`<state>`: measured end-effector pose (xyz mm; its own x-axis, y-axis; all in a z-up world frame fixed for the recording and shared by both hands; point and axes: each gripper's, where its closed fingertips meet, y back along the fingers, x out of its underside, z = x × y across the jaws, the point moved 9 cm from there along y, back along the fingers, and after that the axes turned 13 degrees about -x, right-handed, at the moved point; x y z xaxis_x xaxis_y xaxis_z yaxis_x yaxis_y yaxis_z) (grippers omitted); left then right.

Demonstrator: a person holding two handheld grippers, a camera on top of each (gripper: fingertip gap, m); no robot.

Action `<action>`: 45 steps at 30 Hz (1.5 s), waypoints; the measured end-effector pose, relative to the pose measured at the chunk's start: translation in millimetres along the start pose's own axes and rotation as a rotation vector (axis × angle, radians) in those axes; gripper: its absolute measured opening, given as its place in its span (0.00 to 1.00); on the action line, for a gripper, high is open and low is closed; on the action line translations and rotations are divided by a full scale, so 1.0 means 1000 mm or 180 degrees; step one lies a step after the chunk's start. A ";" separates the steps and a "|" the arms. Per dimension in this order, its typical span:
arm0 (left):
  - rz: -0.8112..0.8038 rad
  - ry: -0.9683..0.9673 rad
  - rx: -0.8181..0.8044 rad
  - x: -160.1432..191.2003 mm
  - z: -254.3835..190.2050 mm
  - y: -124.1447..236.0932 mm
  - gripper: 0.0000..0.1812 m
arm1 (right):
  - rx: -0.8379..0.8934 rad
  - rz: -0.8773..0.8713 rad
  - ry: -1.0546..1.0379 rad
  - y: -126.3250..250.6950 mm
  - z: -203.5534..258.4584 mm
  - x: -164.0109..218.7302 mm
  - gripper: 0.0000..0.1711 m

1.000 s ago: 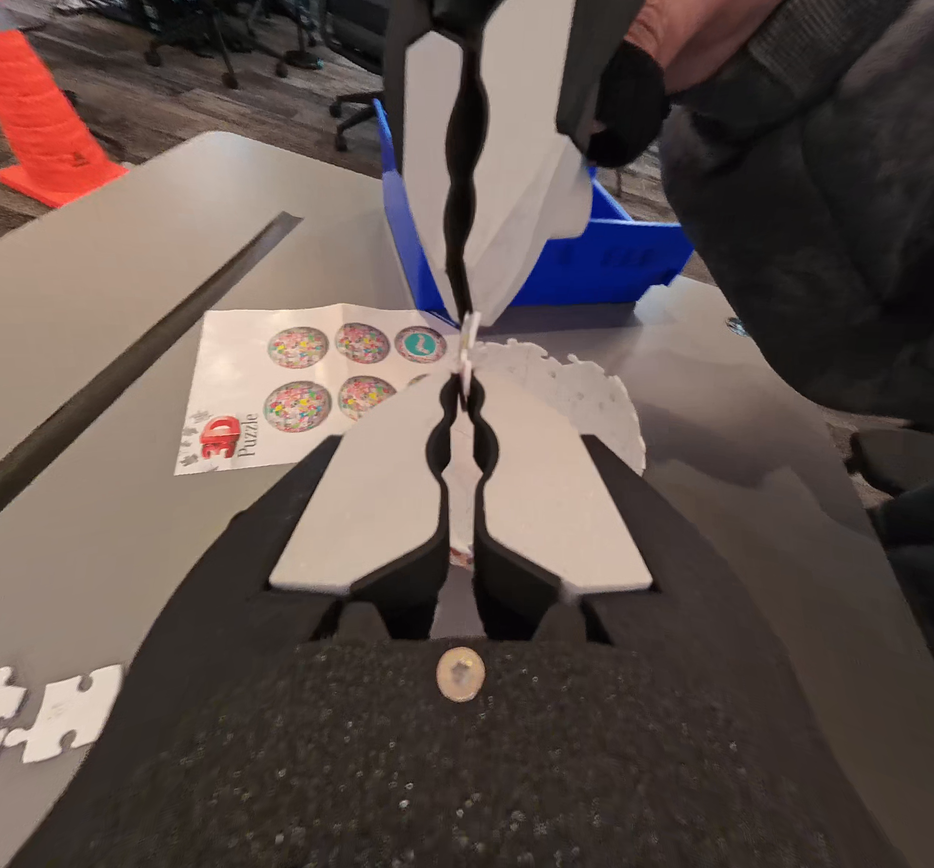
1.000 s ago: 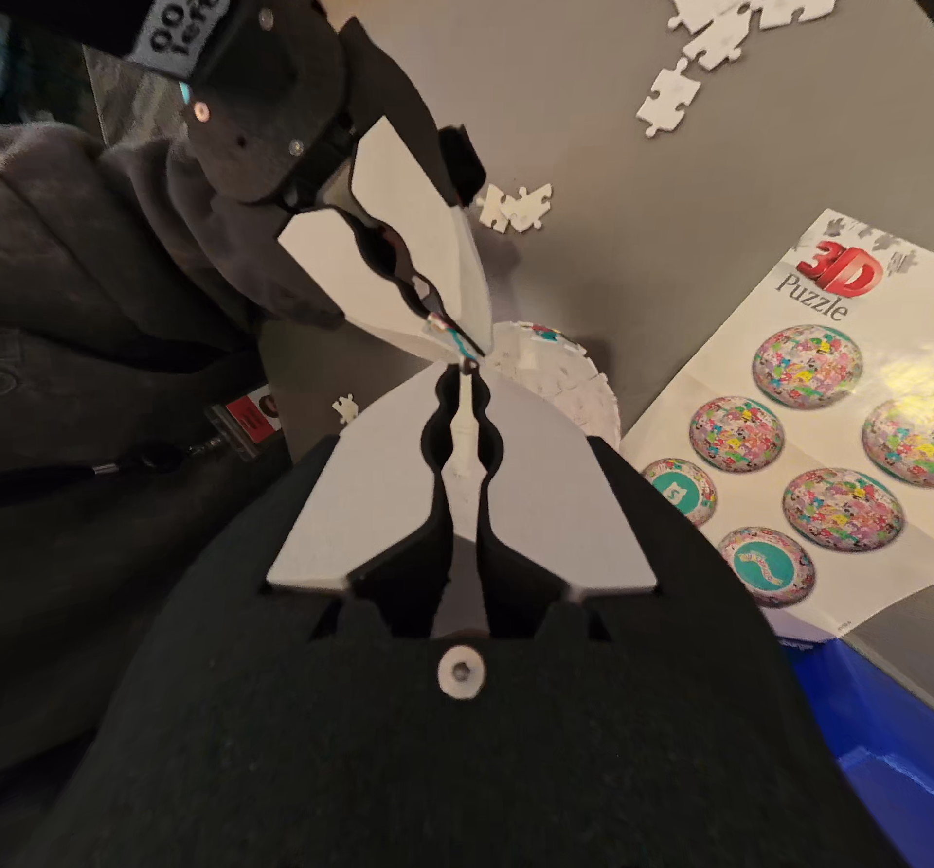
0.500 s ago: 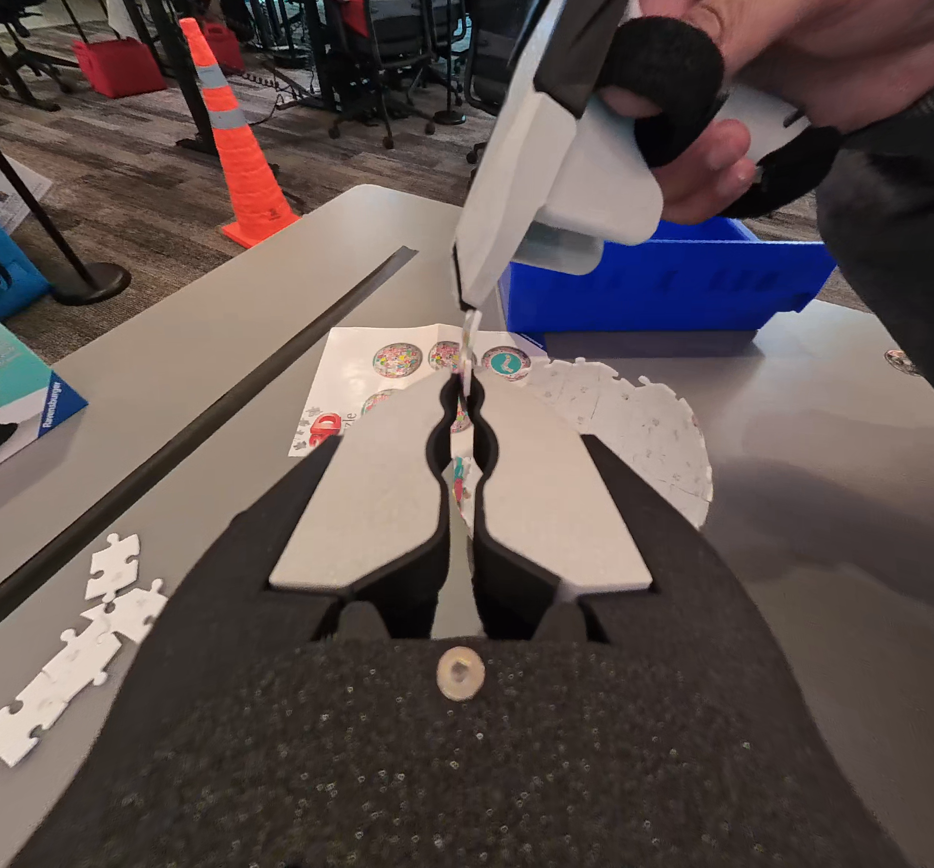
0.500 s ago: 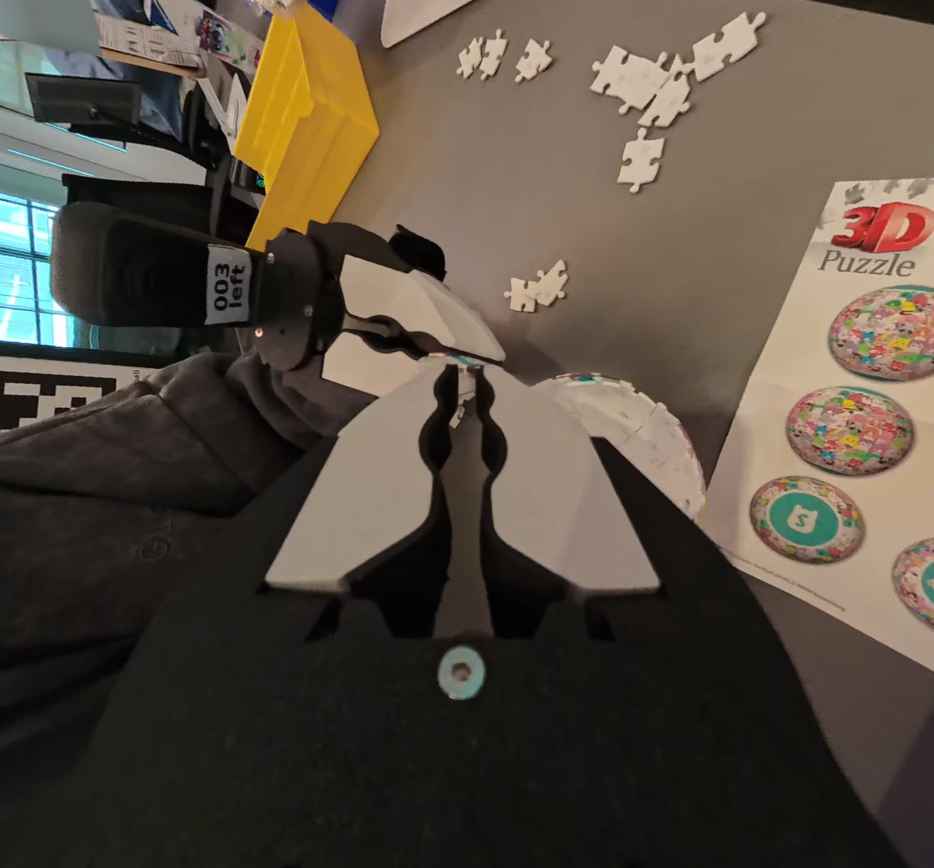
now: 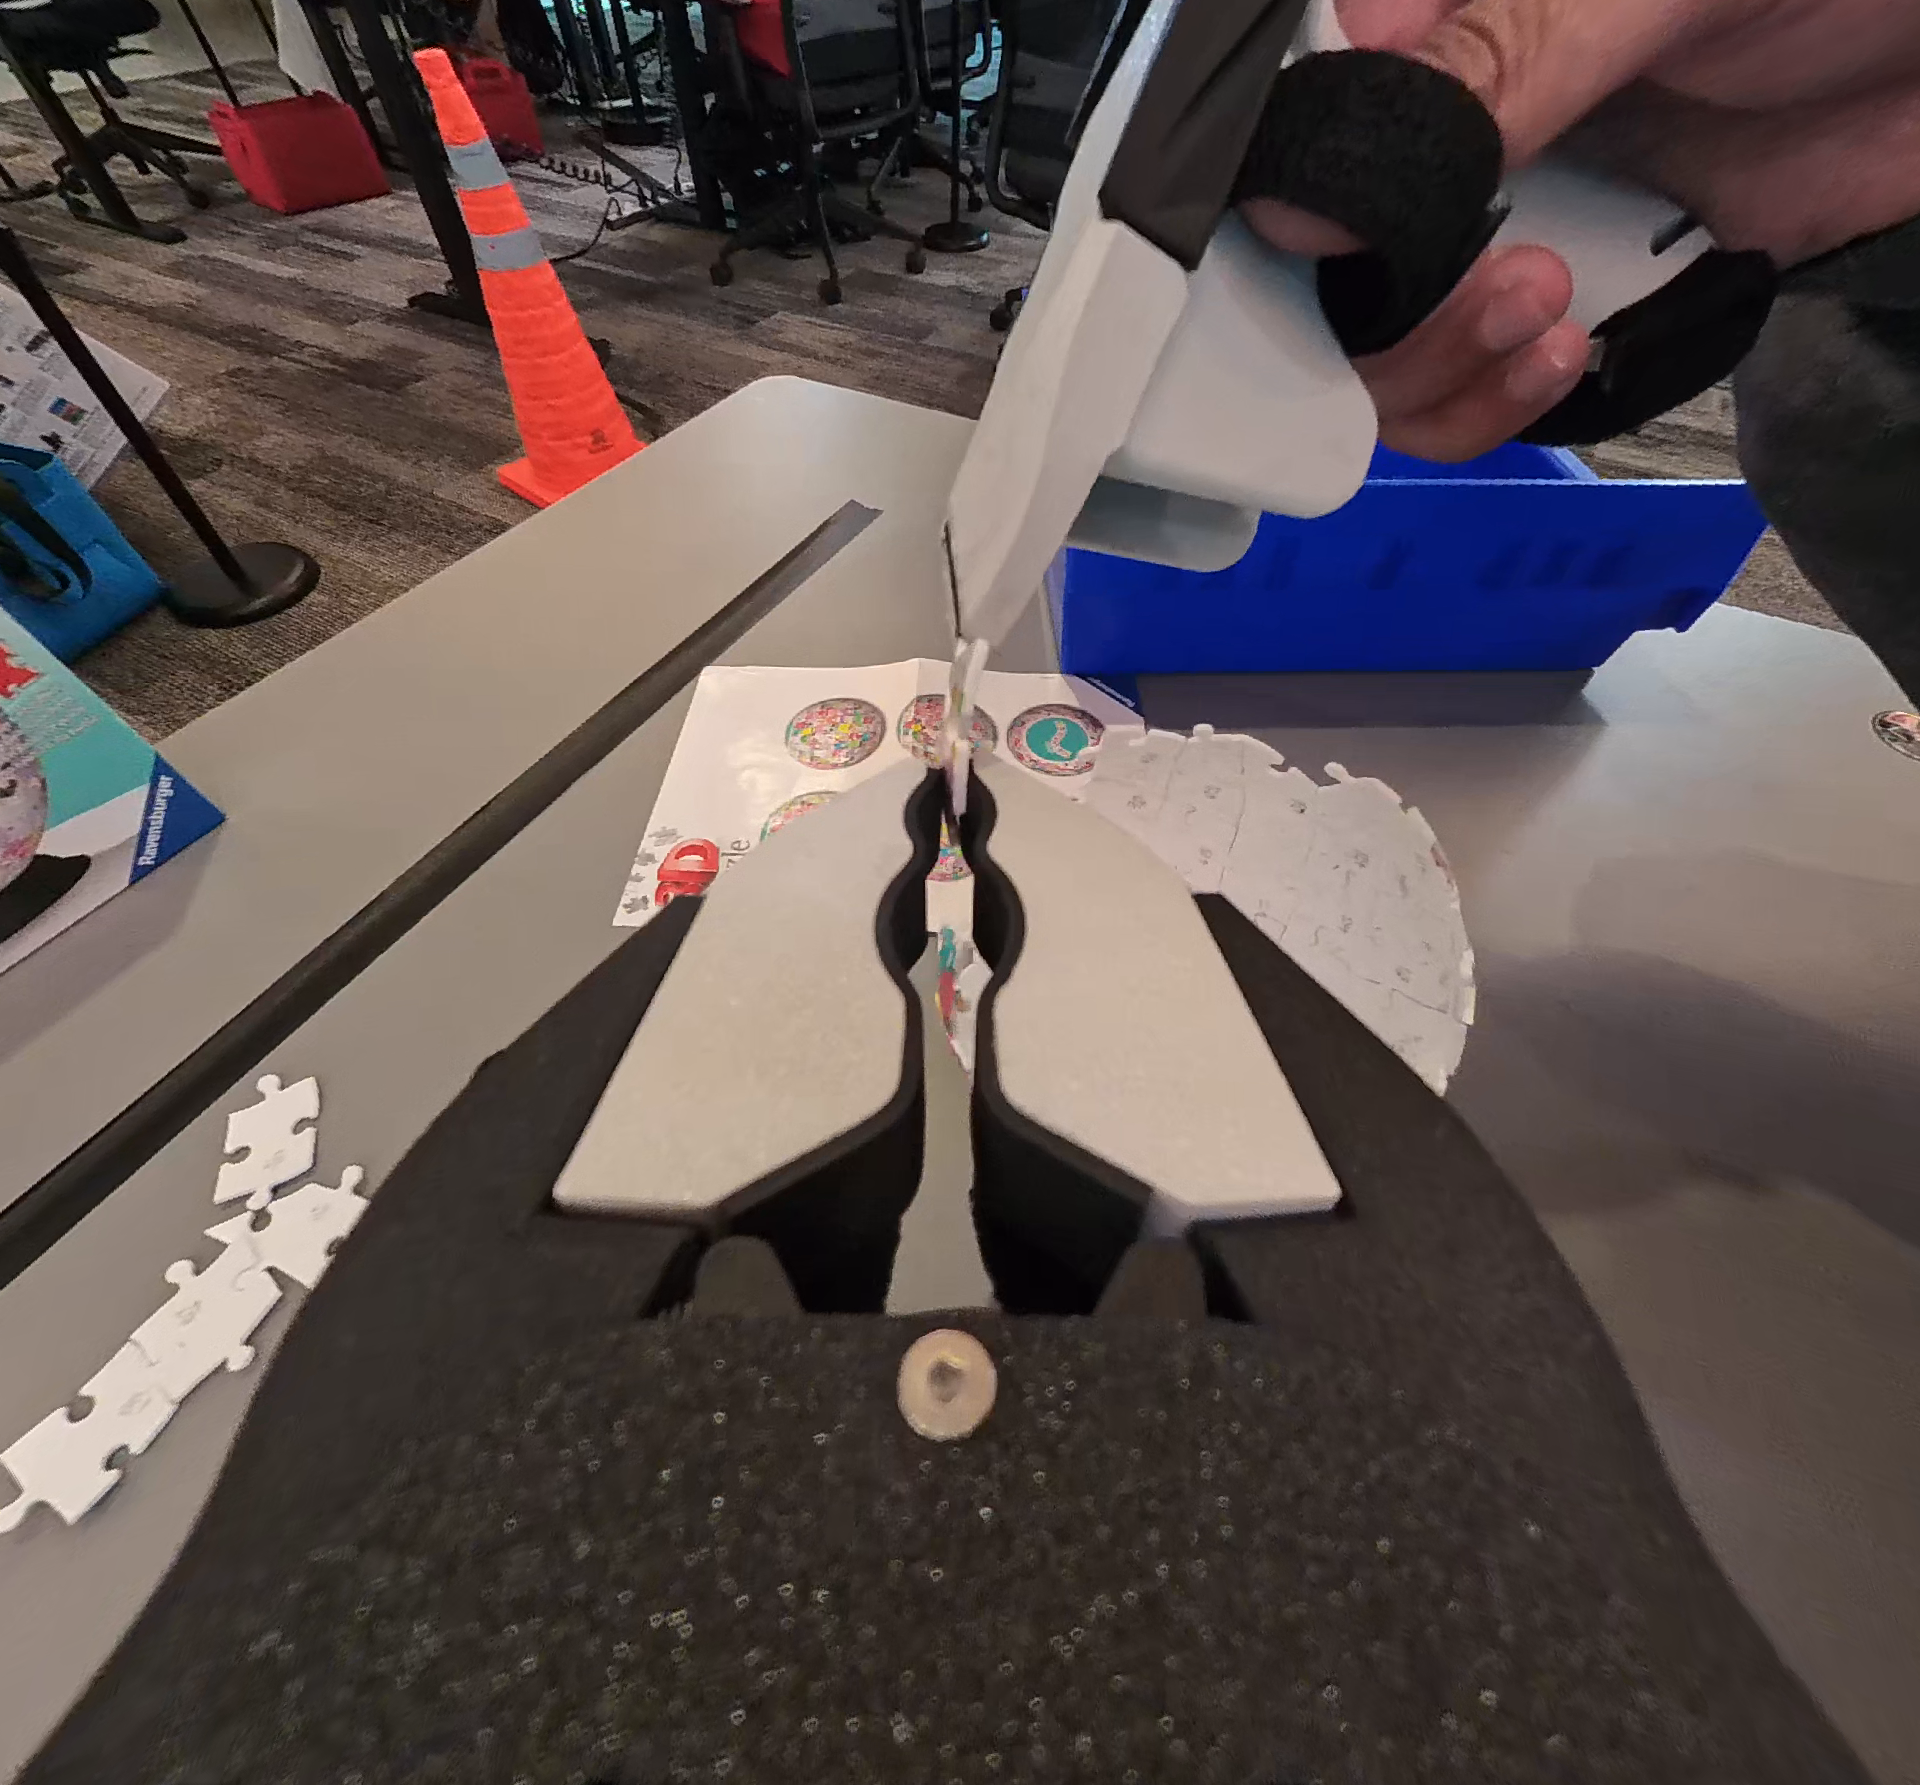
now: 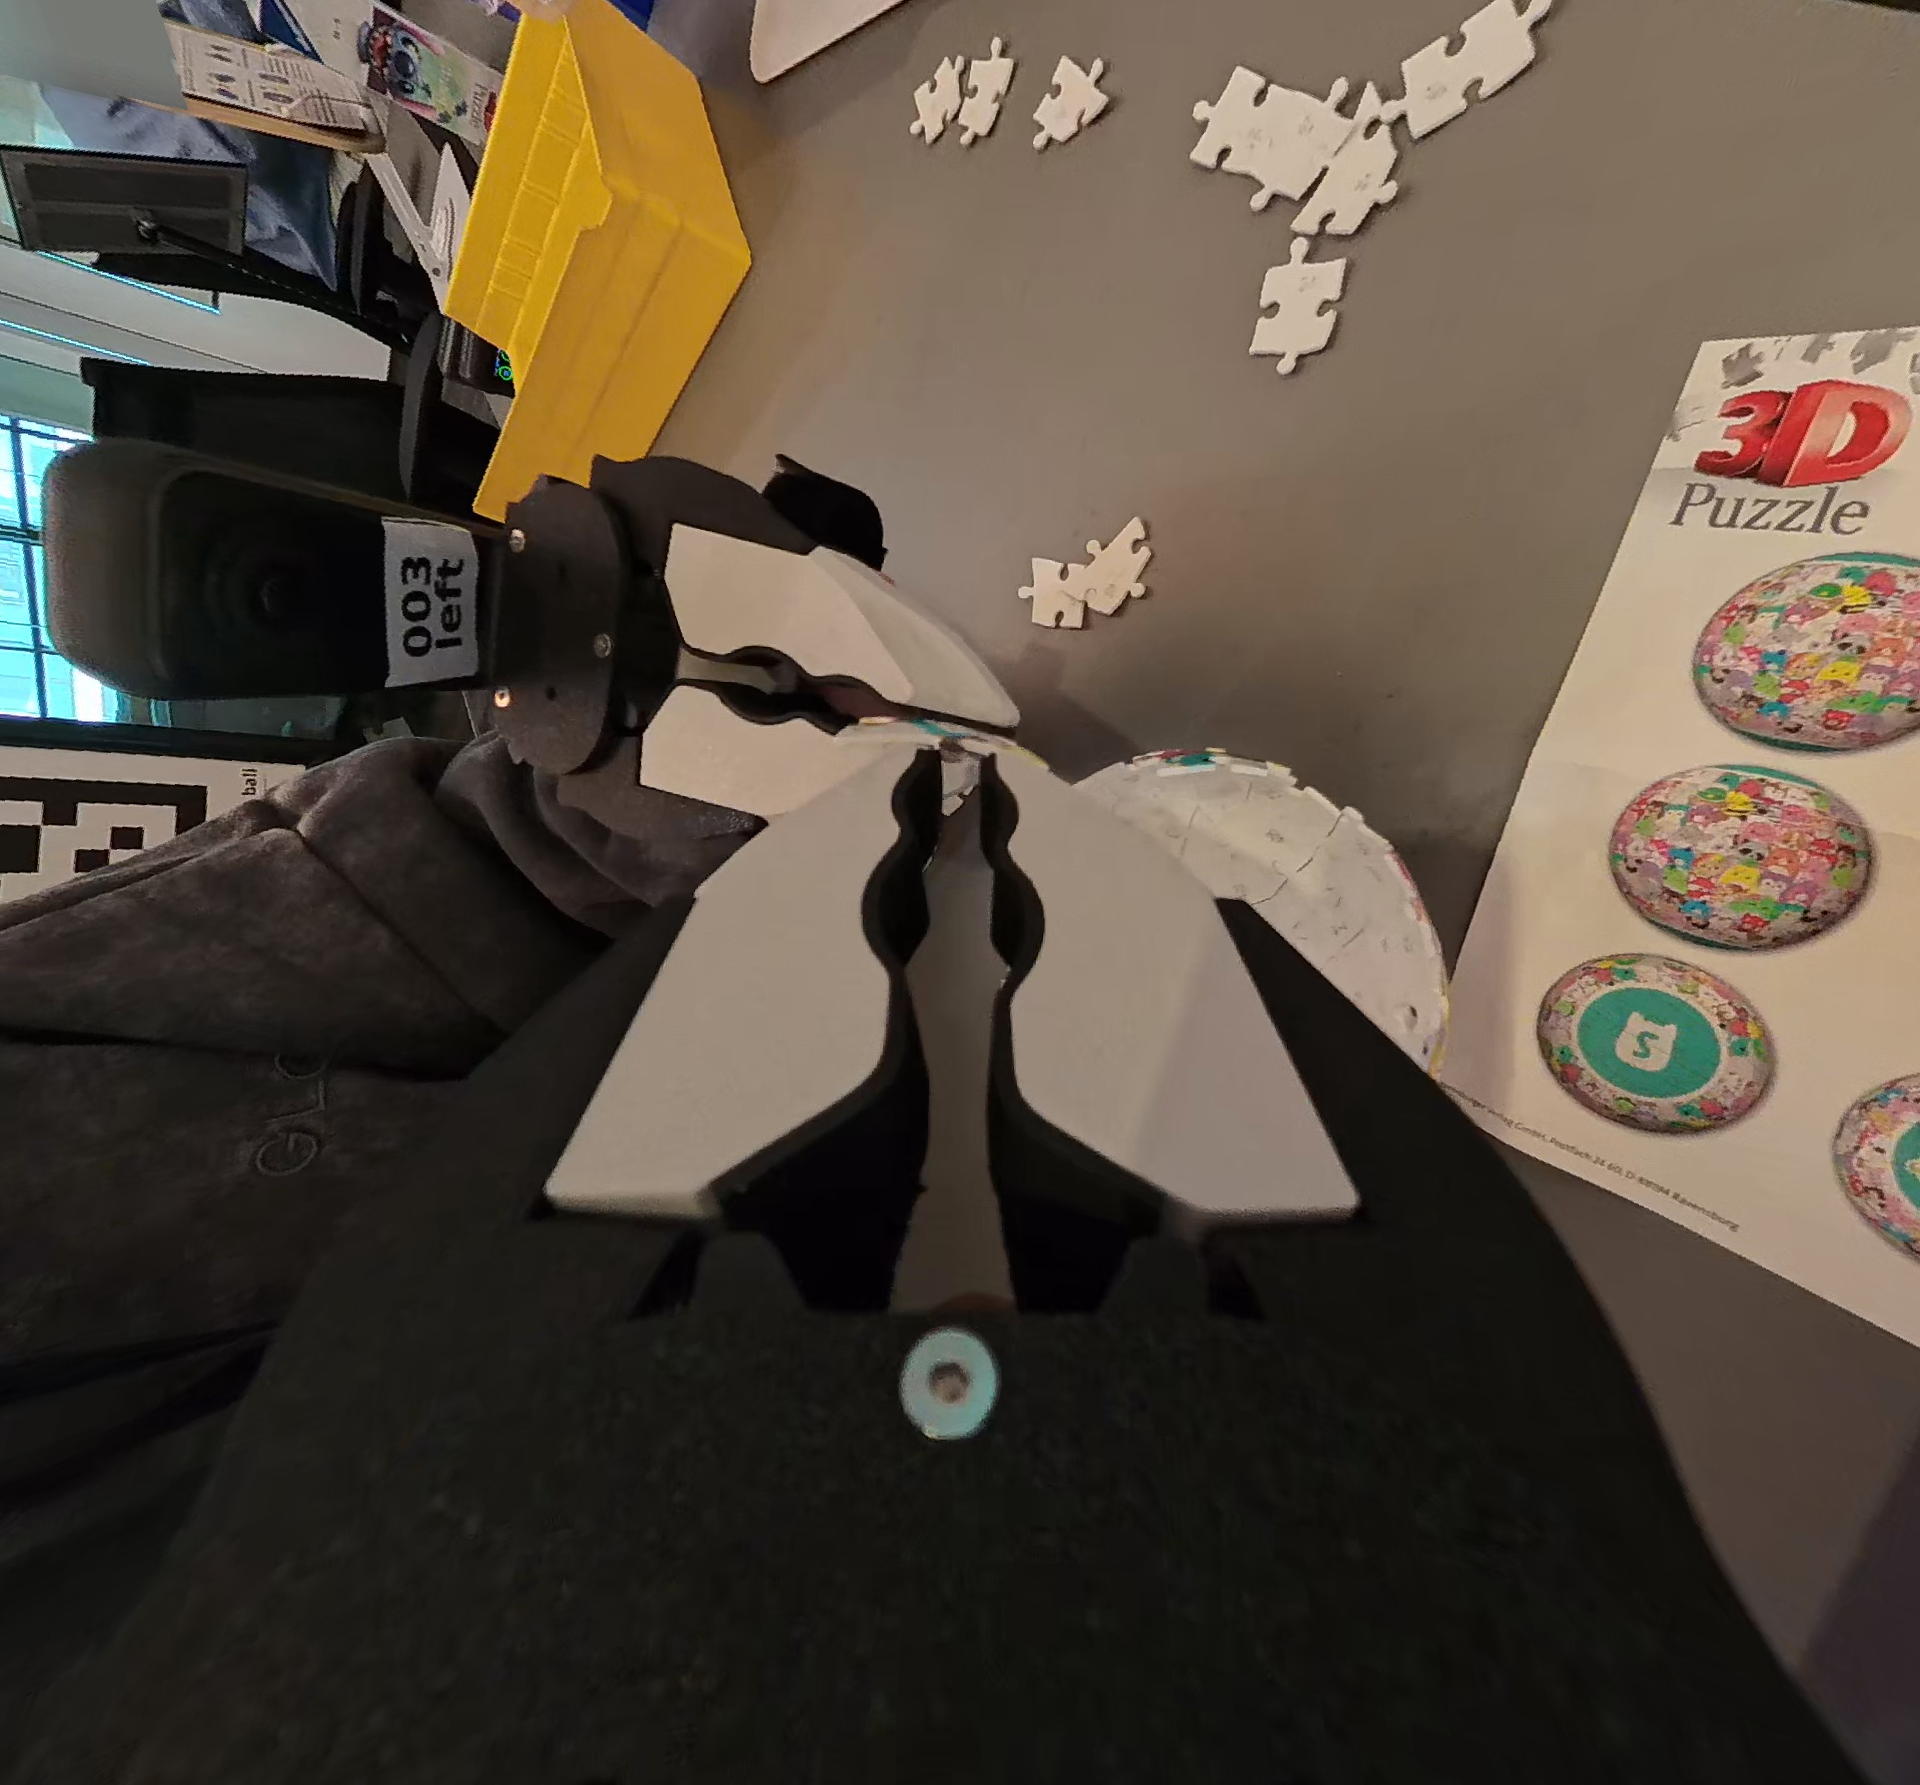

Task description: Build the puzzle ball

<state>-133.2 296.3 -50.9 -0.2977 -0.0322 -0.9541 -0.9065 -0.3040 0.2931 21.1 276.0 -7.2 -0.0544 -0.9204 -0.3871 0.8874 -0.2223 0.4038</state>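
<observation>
Both grippers hold puzzle pieces above the grey table (image 5: 520, 696), tip to tip. My left gripper (image 5: 951, 800) is shut on a colour-printed puzzle piece (image 5: 951, 987) held edge-on between its pads. My right gripper (image 5: 958, 615) comes down from the upper right, shut on a white-backed piece (image 5: 966, 707) that touches the left one. In the right wrist view my right gripper (image 6: 951, 771) meets the left gripper (image 6: 992, 722) and its piece (image 6: 935, 733). The half-built ball shell (image 5: 1309, 883) lies white side up just behind; it also shows in the right wrist view (image 6: 1288, 862).
An instruction sheet (image 5: 831, 727) (image 6: 1714, 852) lies beside the shell. A blue bin (image 5: 1403, 582) stands behind. Loose white pieces lie at the left (image 5: 208, 1268) and across the table (image 6: 1320, 156) (image 6: 1091, 577). A puzzle box (image 5: 73, 800), a yellow bin (image 6: 592, 229) and an orange cone (image 5: 520, 301) are around. My two grippers' fingertips are within a few centimetres of each other.
Both grippers have turned and lifted while staying tip to tip. The right gripper now shows side-on from above, the left one lies level. Both stay shut on their pieces.
</observation>
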 end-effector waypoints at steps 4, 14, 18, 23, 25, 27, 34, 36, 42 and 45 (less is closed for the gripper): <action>0.0005 -0.0003 0.0003 0.000 0.000 0.001 0.01 | -0.0009 0.0016 0.0001 0.000 0.000 0.000 0.04; 0.0008 0.0014 0.0019 0.000 0.000 0.001 0.01 | -0.0054 -0.0005 0.0009 -0.002 0.000 -0.002 0.05; 0.0008 0.0026 0.0019 0.000 0.000 0.000 0.01 | -0.0058 0.0027 0.0017 -0.004 0.000 -0.001 0.05; 0.0021 0.0026 0.0028 0.000 0.000 -0.001 0.01 | -0.0056 0.0021 0.0021 -0.004 0.000 -0.001 0.03; 0.0025 0.0015 0.0015 0.000 0.000 -0.001 0.01 | -0.0040 0.0024 0.0016 -0.004 0.000 -0.001 0.03; 0.0028 0.0022 0.0016 0.001 0.000 -0.001 0.01 | -0.0009 0.0042 0.0016 -0.004 0.000 -0.001 0.03; 0.0075 0.0058 0.0090 0.005 0.001 0.003 0.13 | 0.0538 0.0177 0.0217 0.000 -0.003 -0.001 0.03; 0.0078 0.0169 0.0079 0.008 0.008 0.010 0.12 | 0.0796 0.0247 0.0226 0.002 -0.010 0.002 0.03; 0.0599 0.0622 0.0099 0.031 0.028 -0.001 0.06 | 0.1240 0.0467 -0.0222 -0.013 -0.039 0.011 0.03; 0.0693 0.0729 0.0225 0.036 0.026 -0.008 0.06 | 0.1304 0.0520 -0.0416 -0.023 -0.047 0.013 0.03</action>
<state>-144.5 322.4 -85.6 -0.4191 -0.3050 -0.8552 -0.8499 -0.1997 0.4877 21.8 284.4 -60.6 -0.0095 -0.9810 -0.1939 0.6366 -0.1555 0.7554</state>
